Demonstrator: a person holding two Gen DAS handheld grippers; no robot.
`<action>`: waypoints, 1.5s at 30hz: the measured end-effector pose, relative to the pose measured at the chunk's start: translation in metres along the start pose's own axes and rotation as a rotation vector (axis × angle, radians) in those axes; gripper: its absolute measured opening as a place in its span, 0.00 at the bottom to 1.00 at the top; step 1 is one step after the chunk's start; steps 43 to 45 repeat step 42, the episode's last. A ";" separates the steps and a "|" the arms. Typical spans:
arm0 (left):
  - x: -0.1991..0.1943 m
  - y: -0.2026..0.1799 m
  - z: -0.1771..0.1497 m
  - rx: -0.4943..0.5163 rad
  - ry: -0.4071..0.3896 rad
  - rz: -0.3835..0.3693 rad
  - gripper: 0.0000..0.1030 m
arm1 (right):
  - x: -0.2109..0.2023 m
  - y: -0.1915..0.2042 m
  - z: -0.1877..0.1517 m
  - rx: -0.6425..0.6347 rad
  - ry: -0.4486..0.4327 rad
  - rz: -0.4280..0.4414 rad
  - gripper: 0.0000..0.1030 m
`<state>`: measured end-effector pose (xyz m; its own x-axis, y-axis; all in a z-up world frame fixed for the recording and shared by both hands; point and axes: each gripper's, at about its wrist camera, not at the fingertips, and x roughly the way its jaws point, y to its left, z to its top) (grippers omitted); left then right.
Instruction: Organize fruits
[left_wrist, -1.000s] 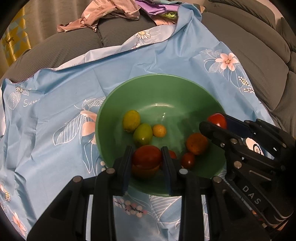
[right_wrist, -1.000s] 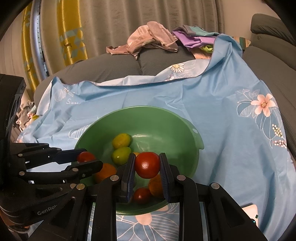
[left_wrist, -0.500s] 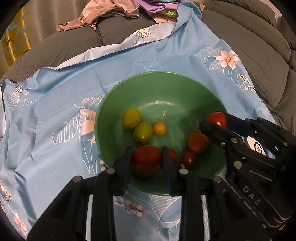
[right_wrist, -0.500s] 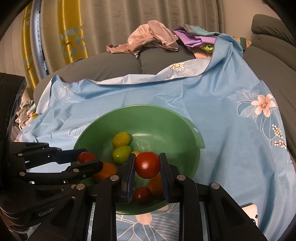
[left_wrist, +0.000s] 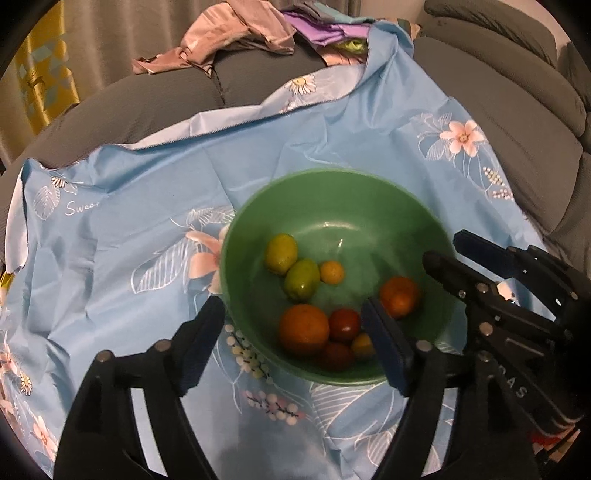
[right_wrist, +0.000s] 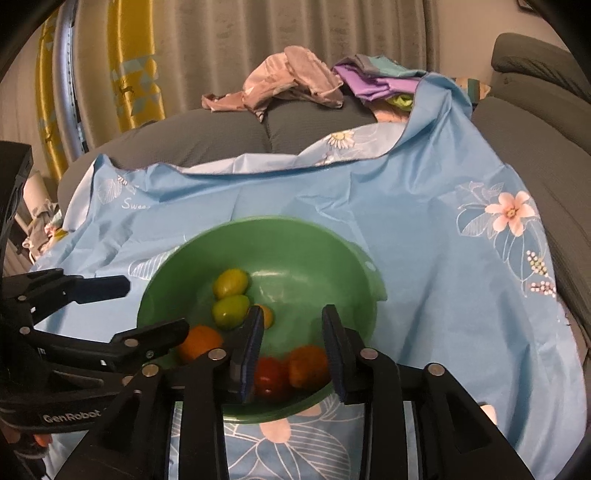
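- Hanging over the near rim of the green bowl (left_wrist: 332, 184), the left hand-held gripper (left_wrist: 291, 332) has its fingers spread wide and grasps nothing.
- Its left finger (left_wrist: 199, 339) sits outside the bowl at about 8 o'clock of the rim; its right finger (left_wrist: 384, 347) reaches over the bowl's inside at about 5 o'clock.
- The right hand-held gripper (right_wrist: 291, 347) is likewise released, jaws parted, nothing between them, poised over the bowl's near side.
- All the fruits lie in the bowl, which rests on a light blue floral cloth (left_wrist: 147, 206) spread over a grey sofa (left_wrist: 147, 103).
- Two yellow-green fruits (left_wrist: 291, 264) touch each other at about 10 o'clock from the bowl's centre, with a small yellow fruit (left_wrist: 331, 272) just beside them.
- A large orange fruit (left_wrist: 303, 329) lies at 7 o'clock, touching a dark red tomato (left_wrist: 344, 325); another orange fruit (left_wrist: 399, 297) sits at 4 o'clock.
- Two more small fruits at 6 o'clock are partly hidden and blurred.
- Crumpled pink clothing (right_wrist: 291, 83) and purple clothing (right_wrist: 373, 79) lie on the sofa at 12 o'clock, in front of a curtain (right_wrist: 258, 33).
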<state>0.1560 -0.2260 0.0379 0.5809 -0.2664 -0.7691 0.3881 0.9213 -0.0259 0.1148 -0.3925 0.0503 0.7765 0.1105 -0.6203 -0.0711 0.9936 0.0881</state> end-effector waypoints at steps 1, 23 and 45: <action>-0.005 0.000 0.000 -0.003 -0.007 0.009 0.86 | -0.005 -0.001 0.002 0.001 -0.004 -0.004 0.34; -0.061 0.011 0.035 -0.078 0.021 0.107 1.00 | -0.038 0.007 0.079 -0.076 0.175 -0.018 0.54; -0.047 -0.009 0.046 -0.033 0.051 0.123 0.99 | -0.036 0.002 0.084 -0.096 0.197 -0.068 0.54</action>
